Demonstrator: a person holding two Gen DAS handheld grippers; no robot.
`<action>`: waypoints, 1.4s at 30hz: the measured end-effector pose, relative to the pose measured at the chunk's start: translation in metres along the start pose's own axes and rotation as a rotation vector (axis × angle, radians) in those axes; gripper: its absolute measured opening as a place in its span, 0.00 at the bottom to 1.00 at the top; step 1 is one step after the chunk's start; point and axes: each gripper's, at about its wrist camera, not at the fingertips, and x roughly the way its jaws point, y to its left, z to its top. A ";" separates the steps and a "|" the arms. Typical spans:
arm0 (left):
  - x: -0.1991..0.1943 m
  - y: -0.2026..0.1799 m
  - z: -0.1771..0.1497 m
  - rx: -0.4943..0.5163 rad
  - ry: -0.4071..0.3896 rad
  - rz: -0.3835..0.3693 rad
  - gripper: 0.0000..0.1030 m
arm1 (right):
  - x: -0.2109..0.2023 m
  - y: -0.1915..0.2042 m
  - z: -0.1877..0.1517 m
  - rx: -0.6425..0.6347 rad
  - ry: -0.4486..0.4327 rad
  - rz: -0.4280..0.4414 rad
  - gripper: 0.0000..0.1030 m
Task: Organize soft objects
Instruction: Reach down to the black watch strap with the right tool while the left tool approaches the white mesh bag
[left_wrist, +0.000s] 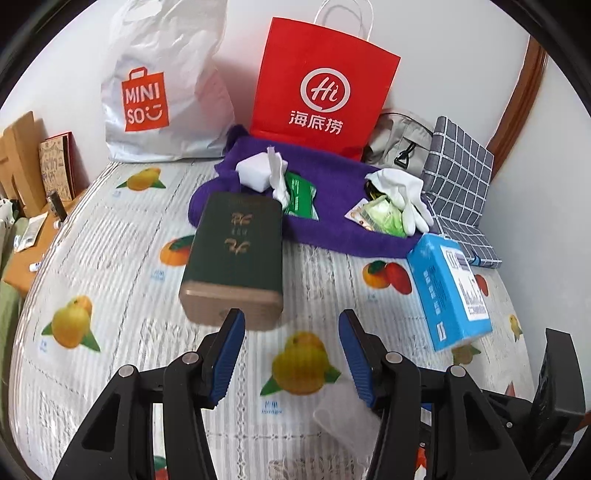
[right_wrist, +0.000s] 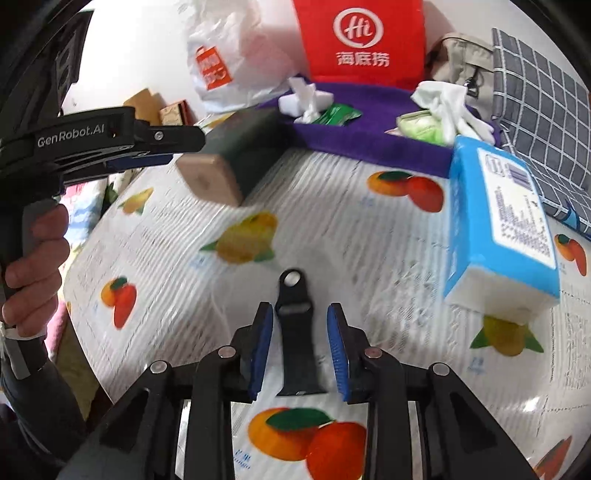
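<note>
A purple towel (left_wrist: 332, 225) lies at the back of the fruit-print mat. On it are a white tissue pack (left_wrist: 255, 171), a green packet (left_wrist: 301, 194), white gloves (left_wrist: 406, 192) and a light green pouch (left_wrist: 384, 218). A dark green tissue box (left_wrist: 236, 258) lies just ahead of my open, empty left gripper (left_wrist: 291, 325). A blue tissue pack (left_wrist: 448, 291) lies to the right; it also shows in the right wrist view (right_wrist: 498, 225). My right gripper (right_wrist: 300, 321) is open and empty above the mat. The left gripper (right_wrist: 162, 144) shows there at the left, beside the green box (right_wrist: 232, 155).
A white MINISO bag (left_wrist: 162, 88) and a red paper bag (left_wrist: 321, 88) stand against the back wall. A beige bag (left_wrist: 399, 144) and a grey checked cushion (left_wrist: 458, 184) are at the back right. The mat's left edge drops to a wooden surface (left_wrist: 29, 251).
</note>
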 end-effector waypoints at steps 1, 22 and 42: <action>0.000 0.001 -0.002 -0.005 0.003 -0.004 0.49 | 0.002 0.002 -0.002 -0.007 0.005 -0.005 0.30; -0.009 -0.002 -0.032 0.049 0.061 0.087 0.49 | -0.022 0.004 -0.015 -0.030 -0.102 -0.049 0.20; 0.047 -0.075 -0.066 0.251 0.215 -0.008 0.59 | -0.062 -0.101 -0.064 0.236 -0.152 -0.173 0.20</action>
